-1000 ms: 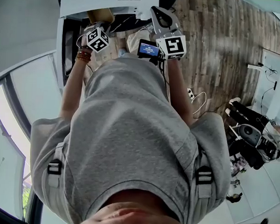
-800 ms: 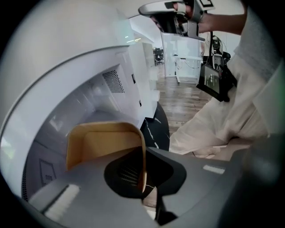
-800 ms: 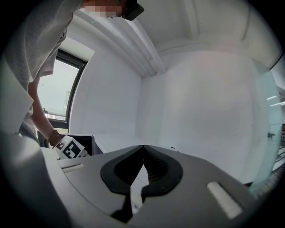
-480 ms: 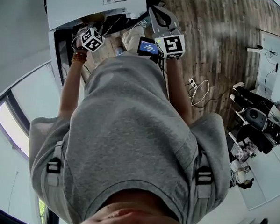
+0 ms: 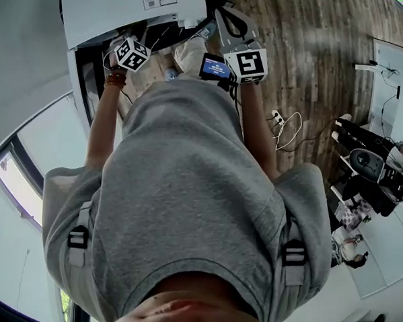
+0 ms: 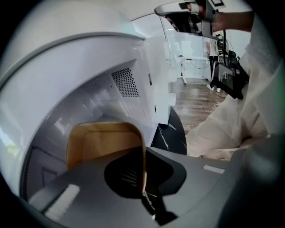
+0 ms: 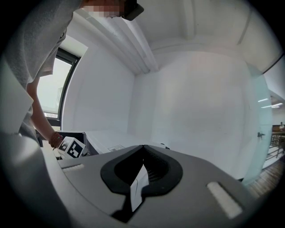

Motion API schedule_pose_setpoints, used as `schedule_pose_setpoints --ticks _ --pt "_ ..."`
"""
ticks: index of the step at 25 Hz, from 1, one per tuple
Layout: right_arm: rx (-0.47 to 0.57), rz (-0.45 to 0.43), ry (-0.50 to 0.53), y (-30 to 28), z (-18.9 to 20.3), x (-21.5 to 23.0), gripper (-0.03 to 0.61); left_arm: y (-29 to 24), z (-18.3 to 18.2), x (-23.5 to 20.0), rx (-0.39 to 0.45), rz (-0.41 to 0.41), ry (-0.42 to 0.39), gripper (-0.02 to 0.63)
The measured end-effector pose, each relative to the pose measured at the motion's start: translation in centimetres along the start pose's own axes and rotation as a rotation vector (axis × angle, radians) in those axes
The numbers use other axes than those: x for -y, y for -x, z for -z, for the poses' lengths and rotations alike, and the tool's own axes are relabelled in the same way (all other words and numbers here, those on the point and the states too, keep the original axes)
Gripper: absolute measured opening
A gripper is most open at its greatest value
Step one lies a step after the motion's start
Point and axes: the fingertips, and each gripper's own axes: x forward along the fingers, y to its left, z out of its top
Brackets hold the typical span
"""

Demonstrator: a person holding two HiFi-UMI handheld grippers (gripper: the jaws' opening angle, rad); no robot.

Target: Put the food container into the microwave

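In the left gripper view, my left gripper (image 6: 143,187) is shut on the rim of a tan food container (image 6: 100,142). The container sits inside the white cavity of the microwave (image 6: 89,89), below a perforated vent (image 6: 126,82). In the head view, the left gripper (image 5: 131,52) reaches into the open front of the microwave (image 5: 115,11), and the container is hidden there. My right gripper (image 5: 230,24) is raised beside the microwave with its jaws shut on nothing. The right gripper (image 7: 141,178) points over the microwave's top (image 7: 116,139) toward a white wall.
A small screen device (image 5: 213,67) hangs by the right gripper and shows again as the device (image 6: 227,80). The dark counter edge (image 6: 171,133) lies under the microwave. Wood floor (image 5: 315,55) with a cable (image 5: 287,138) lies to the right. A window (image 7: 51,89) is at the left.
The left gripper has pushed further into the microwave. The tan container, seen at the opening a second ago, is now hidden in the head view. The right gripper has hardly moved.
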Motion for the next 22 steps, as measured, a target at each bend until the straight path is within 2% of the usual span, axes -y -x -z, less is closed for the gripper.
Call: schedule_pose_setpoints --ticks 22 --pt "-0.020 0.029 -0.014 0.6 0.8 1.6 0.014 -2.0 0.2 -1.7 -0.024 -0.045 0.035 0.003"
